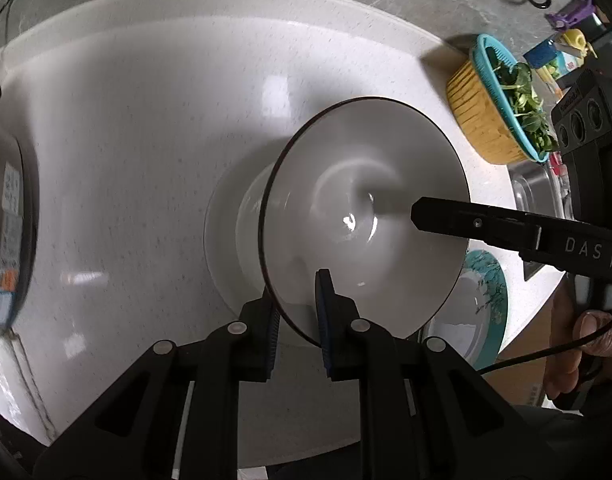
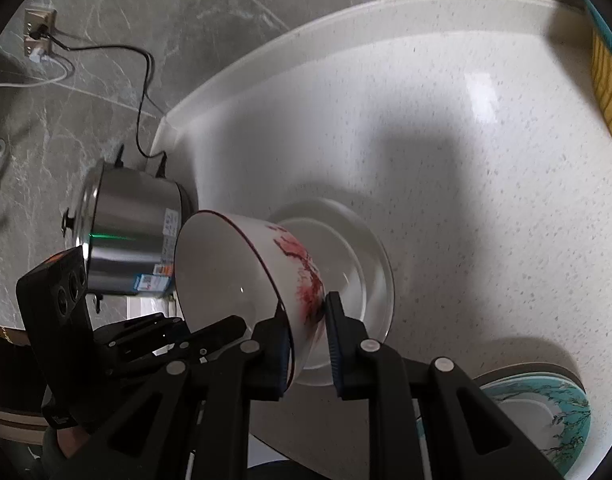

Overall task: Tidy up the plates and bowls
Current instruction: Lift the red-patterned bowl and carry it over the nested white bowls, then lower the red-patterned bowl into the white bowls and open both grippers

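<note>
White speckled tabletop (image 1: 126,128) against a grey marble wall, nothing fancy. Far left there's a steel pot (image 2: 134,236) with its cord plugged in. Middle: a white bowl (image 1: 361,216) with a dark rim and red blossom print, held over a plain white plate (image 2: 361,264). Left claw (image 1: 296,320) pinches its near rim, right claw (image 2: 306,332) clamps the opposite rim, both narrow. Right side has a teal patterned plate (image 2: 553,412) and a basket of greens (image 1: 501,108).
</note>
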Demonstrator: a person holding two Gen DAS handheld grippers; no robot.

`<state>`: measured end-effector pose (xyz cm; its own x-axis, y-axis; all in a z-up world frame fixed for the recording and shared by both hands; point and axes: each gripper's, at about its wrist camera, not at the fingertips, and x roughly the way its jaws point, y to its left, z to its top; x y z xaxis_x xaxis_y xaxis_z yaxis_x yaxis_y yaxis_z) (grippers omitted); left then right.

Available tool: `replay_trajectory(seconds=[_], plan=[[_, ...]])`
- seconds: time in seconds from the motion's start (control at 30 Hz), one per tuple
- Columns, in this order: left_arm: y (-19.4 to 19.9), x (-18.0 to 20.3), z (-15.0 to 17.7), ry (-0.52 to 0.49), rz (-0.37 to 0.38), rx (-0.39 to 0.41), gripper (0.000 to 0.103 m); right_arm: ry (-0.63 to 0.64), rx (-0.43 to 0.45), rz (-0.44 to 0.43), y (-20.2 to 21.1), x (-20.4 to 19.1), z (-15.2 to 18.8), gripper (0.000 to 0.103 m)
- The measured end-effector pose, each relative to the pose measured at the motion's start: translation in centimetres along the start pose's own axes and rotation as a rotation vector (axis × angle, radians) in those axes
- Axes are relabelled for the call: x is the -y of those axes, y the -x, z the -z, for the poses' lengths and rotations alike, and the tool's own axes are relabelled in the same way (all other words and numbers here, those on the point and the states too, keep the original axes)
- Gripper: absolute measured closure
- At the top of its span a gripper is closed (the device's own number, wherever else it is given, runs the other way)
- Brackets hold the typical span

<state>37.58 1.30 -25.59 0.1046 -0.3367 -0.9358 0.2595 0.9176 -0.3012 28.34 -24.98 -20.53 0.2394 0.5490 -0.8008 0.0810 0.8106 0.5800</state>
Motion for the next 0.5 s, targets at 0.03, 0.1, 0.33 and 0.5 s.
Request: replay_trajectory(seconds=[0.03,0.1,0.33,0.5], plan=[[-0.3,0.0,0.2,0.007,0.001,-0.003,0.088,0.002,-0.009,0.002,-0.3,0.0,0.0,0.084],[-1.0,-0.2,0.8,0.014,-0.002,-0.010,0.088,0.000,-0.025,0.006,-0.9,0.2,0.0,0.084],[-2.7,-0.4,1.0,0.013,-0.017,-0.022,0.088,-0.017,-0.042,0.022,-2.5,0.9,-0.3,0.085],[-4.4,0.2,0.1,0.000,-0.036,-0.037,0.088,-0.012,-0.048,0.035,-3.1,0.9,-0.6,0.085]])
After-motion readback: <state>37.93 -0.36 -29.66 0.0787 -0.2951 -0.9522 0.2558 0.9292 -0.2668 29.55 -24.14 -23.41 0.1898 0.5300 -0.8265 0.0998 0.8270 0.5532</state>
